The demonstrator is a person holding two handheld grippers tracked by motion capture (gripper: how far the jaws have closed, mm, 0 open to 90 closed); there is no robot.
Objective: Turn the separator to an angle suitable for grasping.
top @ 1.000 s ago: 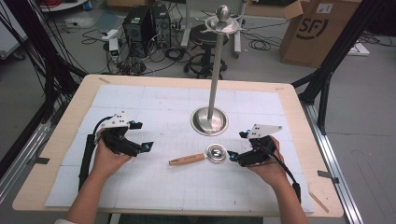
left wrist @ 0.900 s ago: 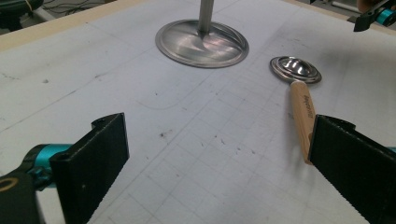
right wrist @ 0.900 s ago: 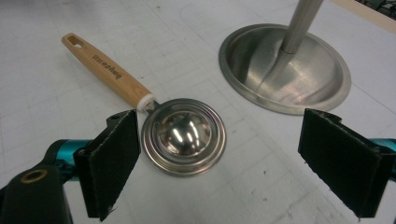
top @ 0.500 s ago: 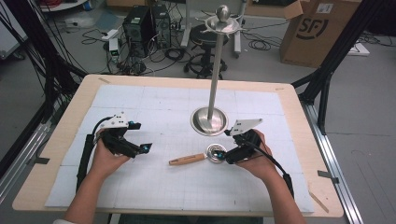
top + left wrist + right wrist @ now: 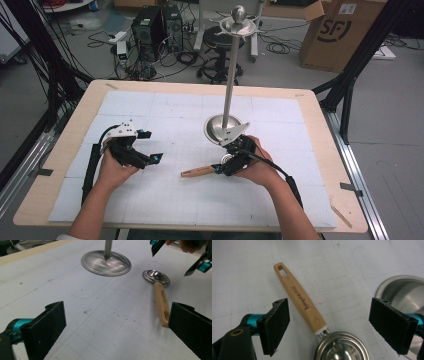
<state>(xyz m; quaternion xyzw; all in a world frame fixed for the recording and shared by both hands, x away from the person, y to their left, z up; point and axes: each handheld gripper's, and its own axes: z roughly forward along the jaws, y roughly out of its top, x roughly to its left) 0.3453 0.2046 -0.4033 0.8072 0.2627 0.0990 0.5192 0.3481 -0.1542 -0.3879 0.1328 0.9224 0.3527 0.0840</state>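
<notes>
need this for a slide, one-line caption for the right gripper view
Open right gripper straddling a wooden-handled steel measuring spoon lying flat on the white gridded mat, beside the round steel stand base.

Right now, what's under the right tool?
Under the right tool, between its open jaws, lies the wooden-handled scoop on the white mat, untouched. Its metal bowl is partly cut off at the frame's edge.

High view: fixed overhead, facing forward and down across the whole table (image 5: 310, 150). Gripper views: close and low; both share the wooden-handled scoop (image 5: 160, 293) and stand base (image 5: 106, 262).
</notes>
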